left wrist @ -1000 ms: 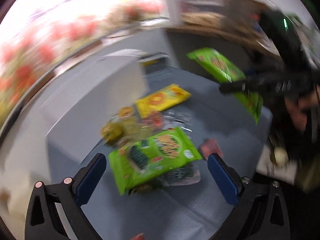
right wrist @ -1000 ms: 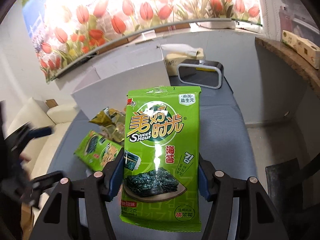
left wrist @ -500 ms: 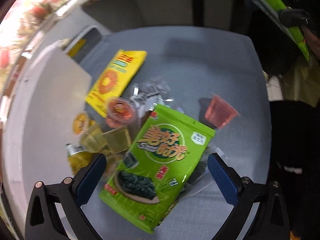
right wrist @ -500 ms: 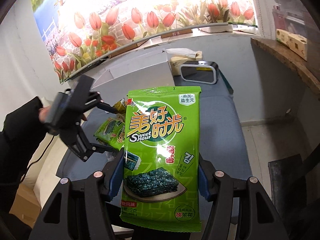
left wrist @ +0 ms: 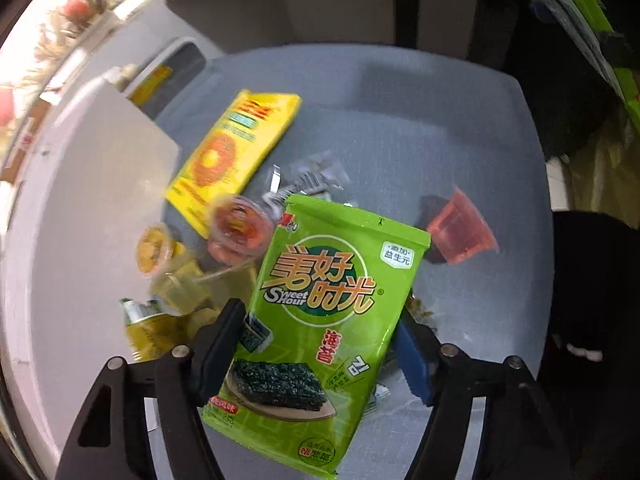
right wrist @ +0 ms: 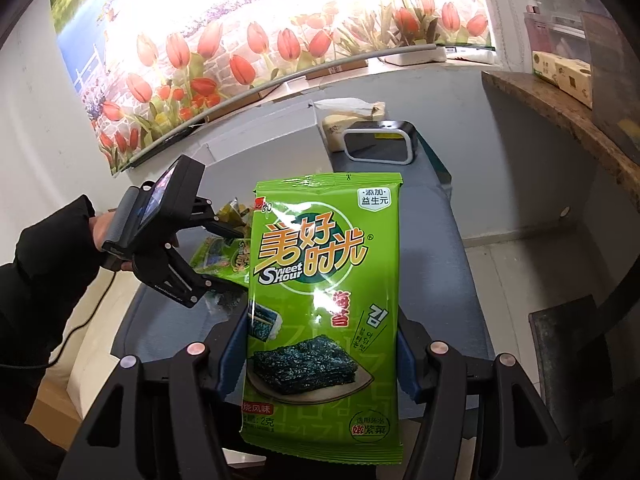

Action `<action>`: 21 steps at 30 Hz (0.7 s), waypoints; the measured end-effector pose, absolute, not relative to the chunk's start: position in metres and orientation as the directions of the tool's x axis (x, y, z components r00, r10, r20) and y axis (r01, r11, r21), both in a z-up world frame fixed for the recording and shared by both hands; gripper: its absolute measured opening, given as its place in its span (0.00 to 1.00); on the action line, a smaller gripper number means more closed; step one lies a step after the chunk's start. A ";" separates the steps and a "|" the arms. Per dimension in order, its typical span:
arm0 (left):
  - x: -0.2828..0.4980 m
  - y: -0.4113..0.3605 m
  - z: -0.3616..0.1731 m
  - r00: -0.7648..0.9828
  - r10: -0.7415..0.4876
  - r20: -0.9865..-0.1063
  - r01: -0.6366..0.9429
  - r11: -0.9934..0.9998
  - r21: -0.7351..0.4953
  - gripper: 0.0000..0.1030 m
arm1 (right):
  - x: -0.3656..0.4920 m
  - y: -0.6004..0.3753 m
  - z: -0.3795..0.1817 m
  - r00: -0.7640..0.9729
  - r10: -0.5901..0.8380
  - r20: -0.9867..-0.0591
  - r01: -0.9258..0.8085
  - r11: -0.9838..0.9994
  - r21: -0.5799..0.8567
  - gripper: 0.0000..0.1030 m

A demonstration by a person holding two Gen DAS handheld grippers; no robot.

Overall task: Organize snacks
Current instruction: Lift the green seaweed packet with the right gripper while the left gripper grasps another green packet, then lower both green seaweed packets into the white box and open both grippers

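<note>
A green seaweed packet (left wrist: 324, 312) lies face up on the grey table (left wrist: 400, 120), partly over a pile of small snacks. My left gripper (left wrist: 320, 348) points down over it. Its jaws are closing, with the packet between them and the pads at its two long edges. The packet lies flat, unbuckled. My right gripper (right wrist: 322, 352) is shut on a second, matching green seaweed packet (right wrist: 324, 280), held upright above the table's near end. In the right wrist view the left gripper (right wrist: 230, 262) hovers over the pile, a dark-sleeved hand (right wrist: 104, 228) holding it.
Around the flat packet lie a yellow packet (left wrist: 236, 156), a red jelly cup (left wrist: 460, 228), an orange jelly cup (left wrist: 236, 228), yellow jelly cups (left wrist: 154, 248) and clear wrappers (left wrist: 312, 176). A white box (right wrist: 272, 140) stands at the table's left; a black-framed device (right wrist: 380, 142) at its far end.
My left gripper has swung down over the pile and rolled, and its jaws have narrowed around the flat green packet. The right gripper still holds its packet and has barely shifted.
</note>
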State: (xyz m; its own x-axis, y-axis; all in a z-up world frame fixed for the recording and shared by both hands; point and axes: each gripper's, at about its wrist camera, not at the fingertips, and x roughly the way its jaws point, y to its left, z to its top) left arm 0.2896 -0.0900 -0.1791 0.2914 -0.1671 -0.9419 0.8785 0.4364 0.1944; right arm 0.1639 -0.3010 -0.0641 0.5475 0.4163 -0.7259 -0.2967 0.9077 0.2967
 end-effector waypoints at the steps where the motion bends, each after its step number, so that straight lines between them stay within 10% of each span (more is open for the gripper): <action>1: 0.287 -0.088 -0.174 0.310 -0.181 -0.933 0.866 0.459 0.199 0.73 | 0.163 -0.300 -0.064 0.552 0.426 -0.717 -0.304 0.903 0.303 0.64; 9: 0.256 -0.050 -0.115 0.546 -0.280 -0.790 0.613 0.776 0.149 0.72 | 0.170 -0.285 -0.061 0.584 0.451 -0.675 -0.338 0.891 0.303 0.64; 21: 0.237 0.027 -0.029 0.824 -0.093 -0.558 0.070 0.996 -0.062 0.73 | 0.240 -0.209 -0.048 0.615 0.495 -0.614 -0.503 0.846 0.178 0.64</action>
State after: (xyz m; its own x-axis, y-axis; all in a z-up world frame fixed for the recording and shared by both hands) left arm 0.2369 0.0266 -0.0289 0.8244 -0.0927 -0.5584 0.0701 0.9956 -0.0619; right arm 0.2405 -0.2089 -0.0479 0.6149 0.4953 -0.6137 -0.5034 0.8455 0.1781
